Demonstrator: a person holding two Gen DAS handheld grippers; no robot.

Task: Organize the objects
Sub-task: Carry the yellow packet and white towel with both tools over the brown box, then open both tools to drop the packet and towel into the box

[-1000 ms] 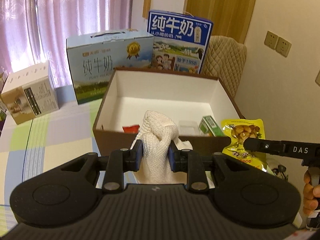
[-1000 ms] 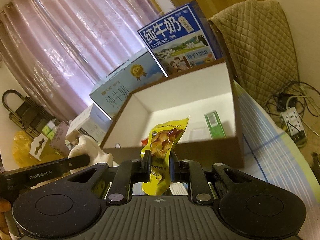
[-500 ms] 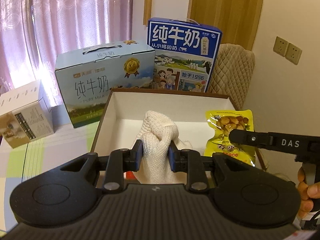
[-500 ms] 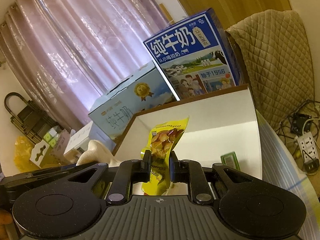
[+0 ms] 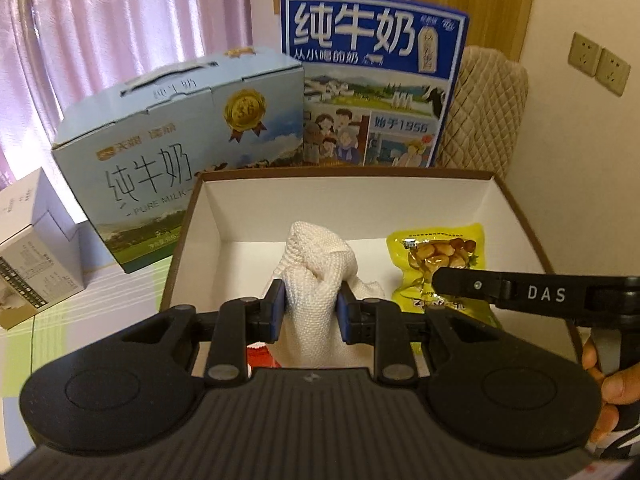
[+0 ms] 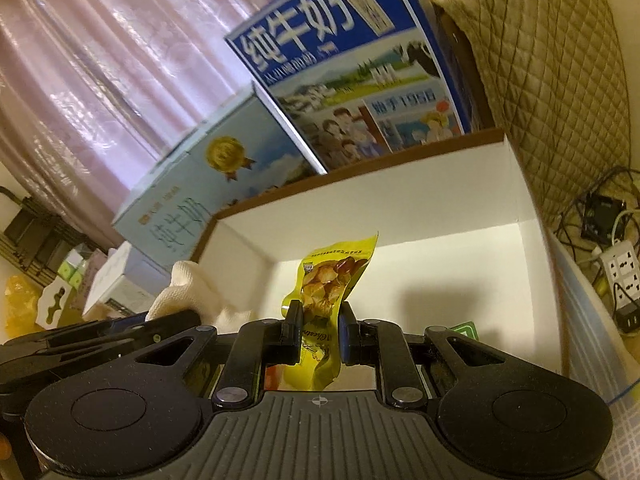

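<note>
My left gripper [image 5: 311, 309] is shut on a bunched white knitted cloth [image 5: 316, 264], held over the open brown box [image 5: 344, 176] with white inner walls. Beside it on the right, a yellow snack packet [image 5: 438, 254] hangs from the right gripper's black finger [image 5: 468, 284], above the box. In the right wrist view my right gripper [image 6: 319, 334] is shut on that yellow snack packet [image 6: 332, 280], over the box [image 6: 400, 200]. The white cloth [image 6: 188, 292] shows at its left. A red item [image 5: 260, 356] and a green packet [image 6: 466, 330] lie on the box floor.
Behind the box stand a light blue milk carton [image 5: 172, 160] and a tall dark blue milk carton [image 5: 372, 80]. A small white box [image 5: 32, 248] sits at the left on the checked cloth. A quilted chair back [image 5: 484, 116], cables and a power strip [image 6: 622, 276] are at the right.
Both grippers have moved forward and a little down, from in front of the box's near wall to above its inside, each still holding its item. The milk cartons look nearer.
</note>
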